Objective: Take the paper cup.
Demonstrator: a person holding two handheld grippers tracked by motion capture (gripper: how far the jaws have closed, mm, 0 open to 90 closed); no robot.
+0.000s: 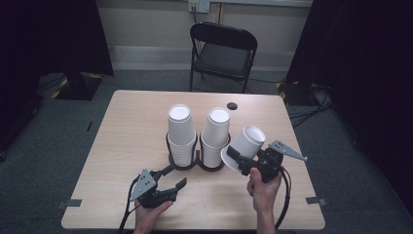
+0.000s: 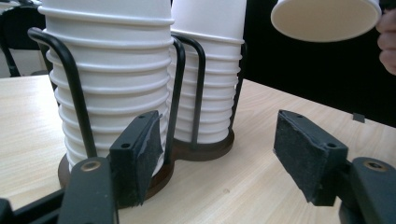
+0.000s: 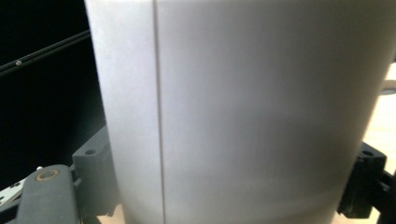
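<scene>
Two stacks of upside-down white paper cups (image 1: 181, 131) (image 1: 215, 134) stand side by side in a black wire holder (image 1: 197, 161) mid-table; a single white paper cup (image 1: 245, 145) is tilted, lifted just right of them.

Black folding chair (image 1: 223, 51) — beyond table, wall socket (image 1: 198, 5), grey carpet (image 1: 48, 136)

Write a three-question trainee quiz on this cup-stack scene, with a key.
1. True or false: the right gripper is shut on a single white cup.
2. How many cup stacks stand in the black wire holder? A) one B) two C) three
3. Fill in: the left gripper has its jaws ____ and holds nothing.

Key: 1 true; the cup is tilted and held off the table. 2 B; the left stack and the right stack stand side by side. 3 open; the pads stand wide apart short of the holder.
</scene>
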